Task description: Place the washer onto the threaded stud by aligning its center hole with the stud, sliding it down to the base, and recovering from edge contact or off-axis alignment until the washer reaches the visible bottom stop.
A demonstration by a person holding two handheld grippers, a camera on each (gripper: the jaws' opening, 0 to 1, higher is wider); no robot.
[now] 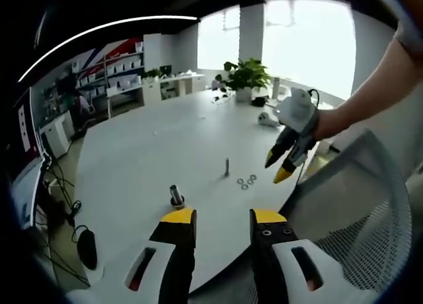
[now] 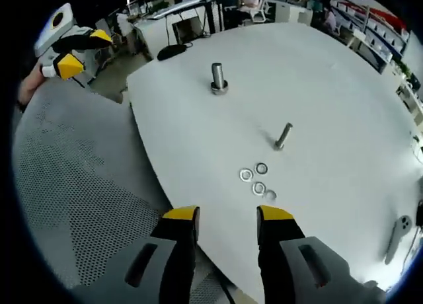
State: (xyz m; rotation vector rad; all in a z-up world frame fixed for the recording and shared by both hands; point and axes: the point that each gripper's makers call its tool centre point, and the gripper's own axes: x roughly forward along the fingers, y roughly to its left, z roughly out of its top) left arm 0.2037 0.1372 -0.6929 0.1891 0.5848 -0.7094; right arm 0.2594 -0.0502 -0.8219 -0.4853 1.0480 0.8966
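- In the left gripper view, the left gripper (image 1: 223, 219) rises from the bottom centre, jaws spread and holding nothing, likely waiting off the edge of the white table (image 1: 145, 152).
- Just above it stands a stout bolt (image 1: 176, 195); the thin threaded stud (image 1: 227, 166) stands upright at centre, with the loose washers (image 1: 246, 182) just right of it.
- At right, the right gripper (image 1: 285, 166) hangs above the washers, nothing between its tips; how far it is parted I cannot tell there.
- In the right gripper view, its jaws stand spread and empty at bottom centre, seemingly poised to pick a washer.
- A mesh chair (image 2: 73, 185) crowds the near side; a potted plant (image 1: 246, 76) sits far back, well clear.
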